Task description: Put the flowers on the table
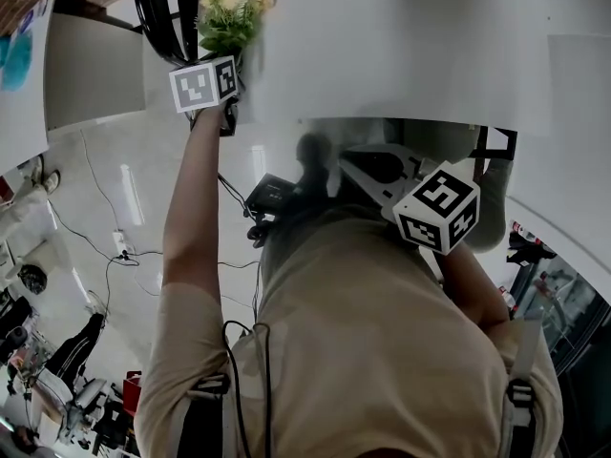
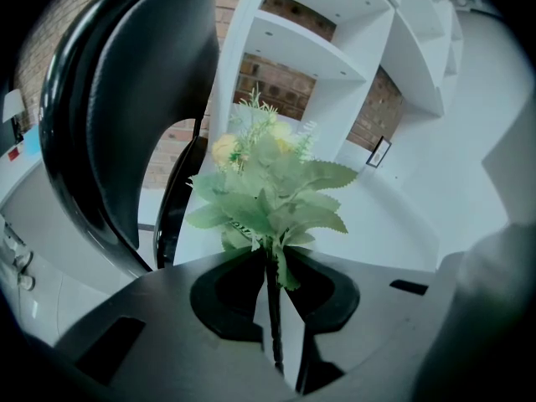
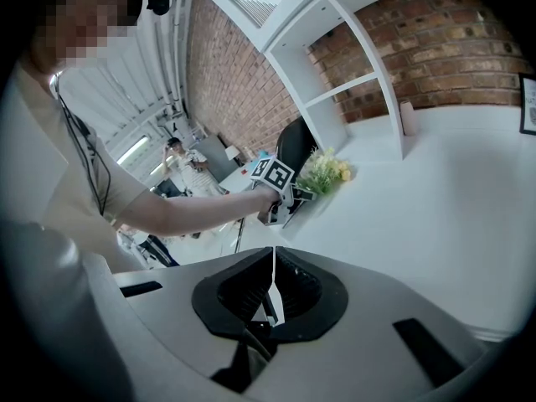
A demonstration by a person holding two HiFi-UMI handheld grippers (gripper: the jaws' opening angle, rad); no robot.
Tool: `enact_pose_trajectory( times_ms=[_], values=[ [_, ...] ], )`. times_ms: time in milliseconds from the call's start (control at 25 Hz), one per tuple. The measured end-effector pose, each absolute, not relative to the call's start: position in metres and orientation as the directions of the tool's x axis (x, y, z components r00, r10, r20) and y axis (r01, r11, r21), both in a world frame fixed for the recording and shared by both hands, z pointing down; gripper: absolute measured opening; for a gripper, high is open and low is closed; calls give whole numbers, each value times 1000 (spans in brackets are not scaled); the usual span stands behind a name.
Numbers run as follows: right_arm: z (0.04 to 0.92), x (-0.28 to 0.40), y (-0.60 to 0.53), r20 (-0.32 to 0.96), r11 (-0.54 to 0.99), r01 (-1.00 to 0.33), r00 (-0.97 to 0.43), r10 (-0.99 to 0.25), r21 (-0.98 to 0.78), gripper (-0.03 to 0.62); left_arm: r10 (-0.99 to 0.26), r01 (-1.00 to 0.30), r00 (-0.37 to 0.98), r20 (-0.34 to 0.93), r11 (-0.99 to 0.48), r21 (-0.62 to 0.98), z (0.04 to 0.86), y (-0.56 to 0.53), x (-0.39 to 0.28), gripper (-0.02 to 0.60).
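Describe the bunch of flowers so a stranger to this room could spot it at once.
Start at the big white table and go to its edge beside the black chair. There the left tongs grip the flowers by a thin dark stem. It is a small bunch of pale yellow blooms and toothed green leaves, the only greenery against that white surface.

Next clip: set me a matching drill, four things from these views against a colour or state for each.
Things:
1. left gripper
2. right gripper
3. flowers
4. chair

Colour or state:
A. black
B. fingers shut, nothing between them
C. green leaves, yellow blooms
D. fingers shut on the flowers

Pairs: 1-D, 2-B, 3-C, 4-A
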State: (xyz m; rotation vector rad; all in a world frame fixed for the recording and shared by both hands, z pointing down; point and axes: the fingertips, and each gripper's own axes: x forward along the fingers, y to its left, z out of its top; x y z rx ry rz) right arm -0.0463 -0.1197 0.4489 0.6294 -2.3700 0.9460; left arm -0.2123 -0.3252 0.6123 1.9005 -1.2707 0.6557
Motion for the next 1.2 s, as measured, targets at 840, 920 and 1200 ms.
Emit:
enact_pose_trajectory(
  times_ms=[840, 920, 1200],
  values=[
    [449, -29, -126, 583, 641, -573, -779, -231, -511, 25, -544, -936, 352, 762, -187, 299, 616, -339, -208, 52],
    [450, -28, -125, 585, 642, -570, -779, -225, -512, 25, -547, -937, 350, 761, -184, 298, 616, -339, -208, 52],
    [448, -27, -127, 586, 639, -575, -777, -231, -511, 25, -547, -939, 343, 763, -181, 292, 615, -348, -210, 52]
  ],
)
